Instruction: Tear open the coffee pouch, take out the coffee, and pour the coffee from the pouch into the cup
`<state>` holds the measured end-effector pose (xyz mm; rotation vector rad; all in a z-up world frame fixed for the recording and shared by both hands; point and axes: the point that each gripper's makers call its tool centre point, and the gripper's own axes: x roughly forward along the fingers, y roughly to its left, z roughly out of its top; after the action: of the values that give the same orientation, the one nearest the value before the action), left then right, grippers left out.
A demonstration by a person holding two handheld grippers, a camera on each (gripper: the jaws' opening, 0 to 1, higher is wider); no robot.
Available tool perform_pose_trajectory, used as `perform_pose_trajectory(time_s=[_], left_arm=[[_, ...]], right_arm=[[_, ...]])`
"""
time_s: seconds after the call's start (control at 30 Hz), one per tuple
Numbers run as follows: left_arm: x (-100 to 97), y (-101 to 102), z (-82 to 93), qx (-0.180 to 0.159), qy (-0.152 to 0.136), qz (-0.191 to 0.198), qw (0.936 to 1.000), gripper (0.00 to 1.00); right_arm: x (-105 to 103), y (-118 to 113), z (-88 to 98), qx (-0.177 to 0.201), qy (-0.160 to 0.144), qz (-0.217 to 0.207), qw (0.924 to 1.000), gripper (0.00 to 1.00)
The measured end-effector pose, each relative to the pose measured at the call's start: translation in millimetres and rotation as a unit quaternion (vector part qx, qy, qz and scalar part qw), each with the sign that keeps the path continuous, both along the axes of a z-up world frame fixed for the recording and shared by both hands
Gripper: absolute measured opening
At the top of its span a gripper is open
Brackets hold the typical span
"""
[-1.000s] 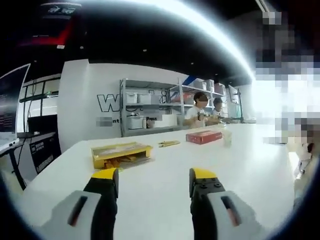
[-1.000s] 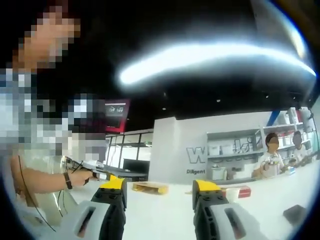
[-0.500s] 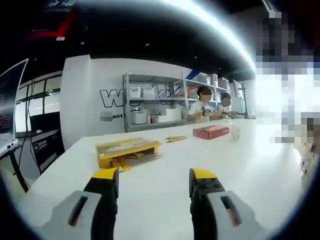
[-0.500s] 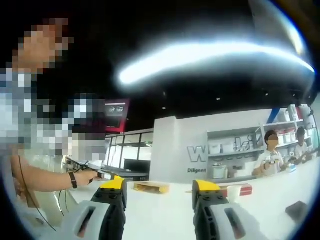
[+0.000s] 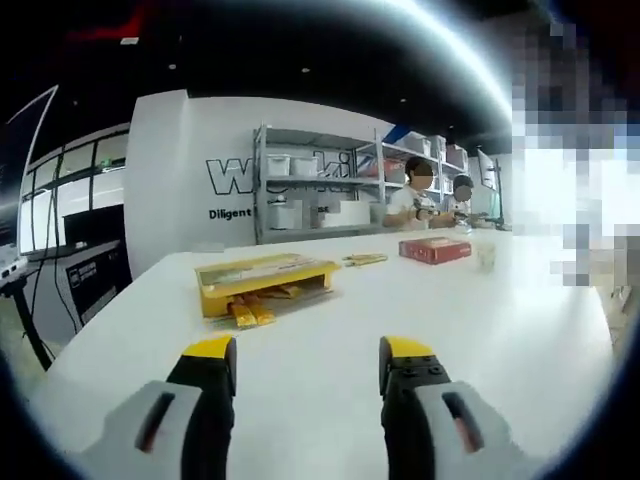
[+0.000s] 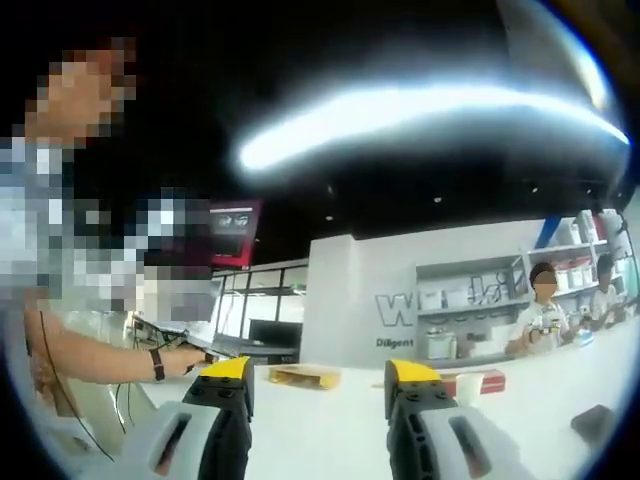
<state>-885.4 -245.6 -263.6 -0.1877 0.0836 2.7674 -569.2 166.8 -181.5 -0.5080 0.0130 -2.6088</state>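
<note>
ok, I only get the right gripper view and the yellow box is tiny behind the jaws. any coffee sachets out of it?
Observer: Yes. In the left gripper view the yellow box lies with its open side toward the camera, and orange sachets poke out onto the white table.
Operator: left gripper holding one?
Observer: No. The left gripper is open, with nothing between its jaws.
Operator: any others around?
Observer: A few loose sachets lie farther back, between the yellow box and the red box.
</note>
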Motion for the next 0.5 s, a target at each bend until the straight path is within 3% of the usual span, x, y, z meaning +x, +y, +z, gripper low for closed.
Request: perform_pose_trajectory(time_s=[0.5], left_arm=[[-22.7,-9.5,4.4,-0.006,0.002,0.008,0.9999,0.59]], right_arm=[[-1.6,4.3,-3.8,-0.007,-0.002,0.0,1.0,0.53]])
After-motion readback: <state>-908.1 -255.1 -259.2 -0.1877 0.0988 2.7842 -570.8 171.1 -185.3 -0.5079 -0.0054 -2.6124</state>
